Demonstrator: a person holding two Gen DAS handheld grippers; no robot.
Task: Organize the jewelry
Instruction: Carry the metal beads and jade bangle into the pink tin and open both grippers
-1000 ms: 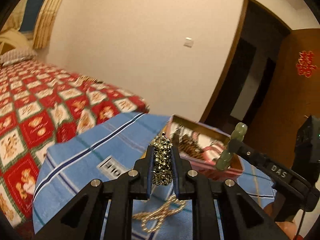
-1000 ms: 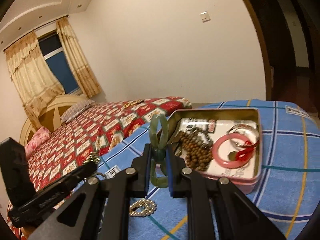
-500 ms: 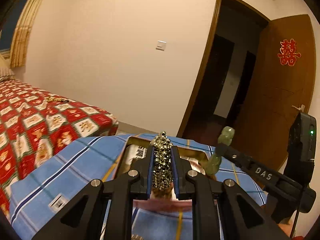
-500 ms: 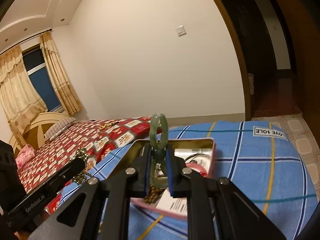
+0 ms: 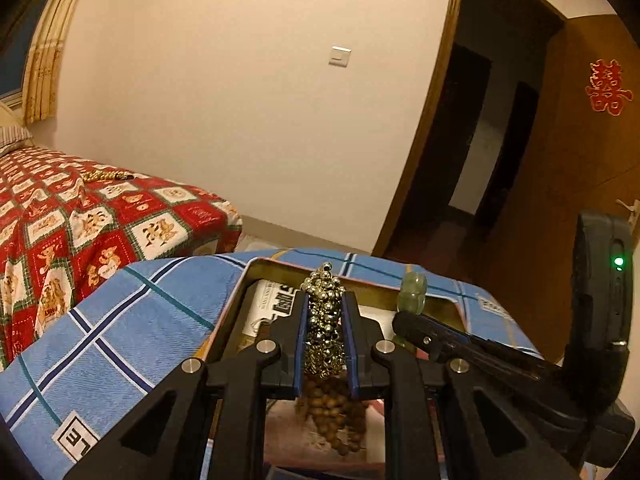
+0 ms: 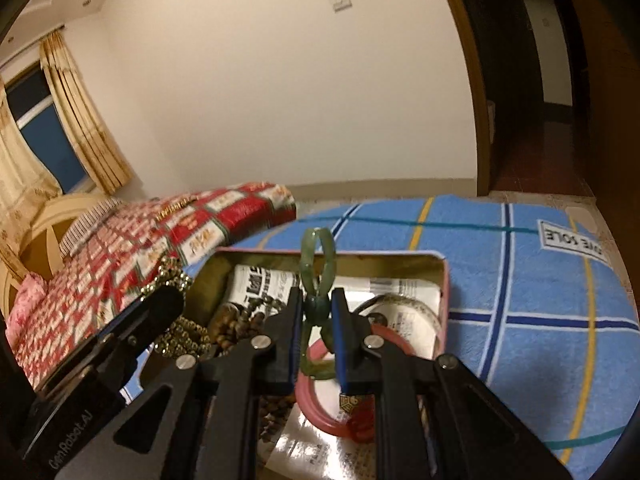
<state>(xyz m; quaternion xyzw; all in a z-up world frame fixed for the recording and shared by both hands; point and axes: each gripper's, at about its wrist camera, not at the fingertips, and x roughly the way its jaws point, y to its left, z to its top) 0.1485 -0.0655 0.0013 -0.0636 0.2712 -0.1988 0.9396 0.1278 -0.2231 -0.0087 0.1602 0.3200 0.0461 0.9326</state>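
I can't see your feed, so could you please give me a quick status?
Left tool shut on gold bead bracelet, right tool shut on green bangle. Both over open tin. Nothing blocking.

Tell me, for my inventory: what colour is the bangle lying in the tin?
Pink bangle; clearest in the right wrist view.

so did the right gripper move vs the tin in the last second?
Yes. The right gripper, shut on the green bangle, has come forward over the tin; a second ago it hung short of the tin's near-left corner.
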